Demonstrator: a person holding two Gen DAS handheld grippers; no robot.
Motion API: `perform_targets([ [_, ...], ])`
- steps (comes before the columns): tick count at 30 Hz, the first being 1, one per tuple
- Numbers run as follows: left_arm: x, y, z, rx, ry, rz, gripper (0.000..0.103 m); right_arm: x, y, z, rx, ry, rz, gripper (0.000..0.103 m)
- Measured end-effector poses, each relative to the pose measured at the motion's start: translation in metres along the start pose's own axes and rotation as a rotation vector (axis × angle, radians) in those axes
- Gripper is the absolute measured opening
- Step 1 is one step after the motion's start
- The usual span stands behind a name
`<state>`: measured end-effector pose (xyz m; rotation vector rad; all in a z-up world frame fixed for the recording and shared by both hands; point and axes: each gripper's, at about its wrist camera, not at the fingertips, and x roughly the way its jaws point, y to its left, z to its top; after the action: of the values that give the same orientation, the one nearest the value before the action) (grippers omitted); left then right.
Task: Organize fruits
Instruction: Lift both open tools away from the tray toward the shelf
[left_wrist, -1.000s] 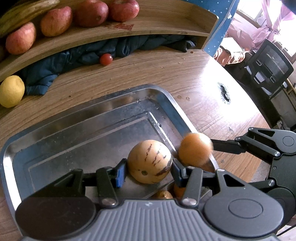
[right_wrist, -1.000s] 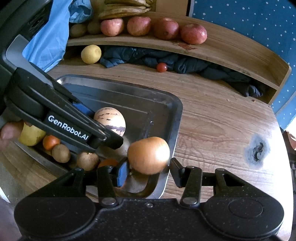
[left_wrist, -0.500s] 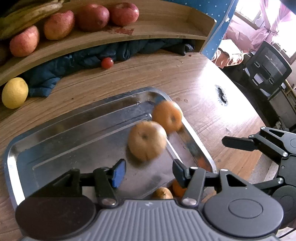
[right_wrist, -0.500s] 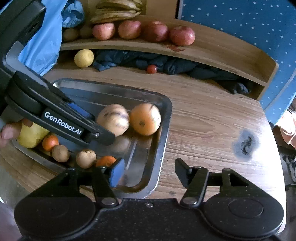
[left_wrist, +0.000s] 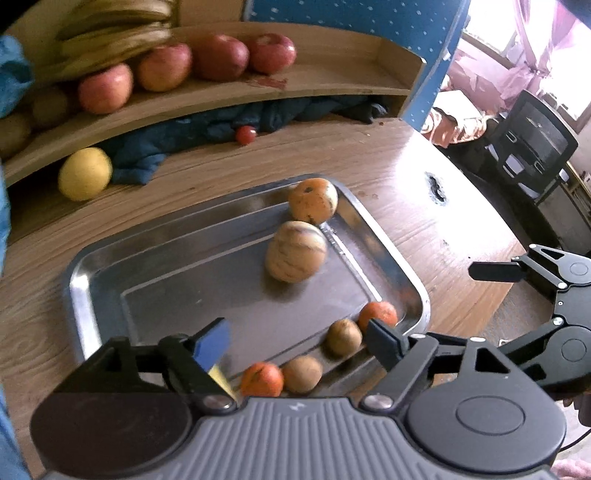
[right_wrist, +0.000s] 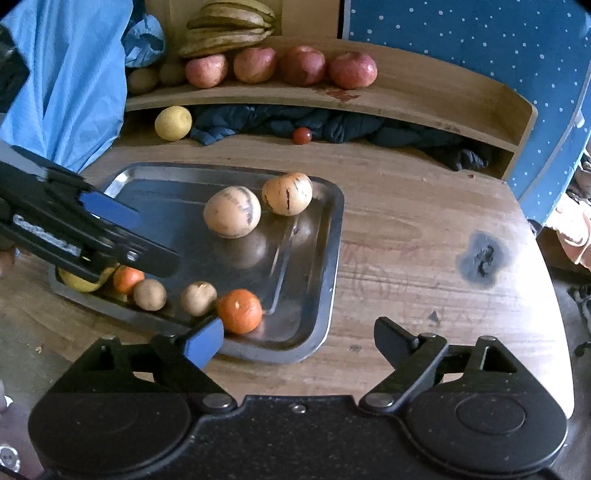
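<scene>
Fruit lies scattered in a metal tray (right_wrist: 325, 258) on the wooden surface (right_wrist: 424, 229). Two striped, pale melons sit touching near the tray's far right corner: one melon (right_wrist: 232, 211) towards the middle, the second melon (right_wrist: 287, 193) against the rim. In the left wrist view they appear blurred (left_wrist: 296, 251) and (left_wrist: 313, 200). Along the tray's near edge runs a row of small fruit: a tangerine (right_wrist: 240, 311) at the corner, then two brown kiwis (right_wrist: 198, 298) and (right_wrist: 149, 294), another tangerine (right_wrist: 127, 278), and a yellow fruit (right_wrist: 79, 282) partly hidden behind the left tongs.

The left tongs (left_wrist: 295, 341) stand wide apart with nothing between the pads; their jaws have just been opening. They hang above the tray's near edge, over the row of small fruit. The right tongs (right_wrist: 299, 338) are likewise spread wide and empty, jaws just opened, hanging over the tray's near right corner and the bare wood beside it. Neither pair touches any fruit.

Behind the tray a curved wooden shelf (right_wrist: 424, 92) carries four red apples (right_wrist: 352, 70), a bunch of bananas (right_wrist: 229, 27) and some brown fruit at its left end. Under the shelf lie a lemon (right_wrist: 173, 122), a small red tomato (right_wrist: 302, 135) and a crumpled dark cloth (right_wrist: 351, 125). A light blue cloth (right_wrist: 70, 74) hangs at the left. A dark scorch mark (right_wrist: 482, 260) stains the wood to the right of the tray.
</scene>
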<state>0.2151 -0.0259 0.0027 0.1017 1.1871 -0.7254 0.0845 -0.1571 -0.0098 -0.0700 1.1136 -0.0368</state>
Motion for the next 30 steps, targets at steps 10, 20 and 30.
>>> perform_targets([
  [10,-0.034,0.031,-0.033,-0.125,-0.018,0.032,0.099,-0.006,0.023,-0.005,-0.023,0.042,0.057,0.099],
  [20,-0.05,0.057,-0.055,-0.246,-0.034,0.12,0.103,-0.001,0.049,0.014,-0.108,0.034,0.109,0.102],
  [30,-0.053,0.073,-0.055,-0.308,-0.054,0.201,0.103,0.008,0.055,0.035,-0.144,0.028,0.115,0.102],
])
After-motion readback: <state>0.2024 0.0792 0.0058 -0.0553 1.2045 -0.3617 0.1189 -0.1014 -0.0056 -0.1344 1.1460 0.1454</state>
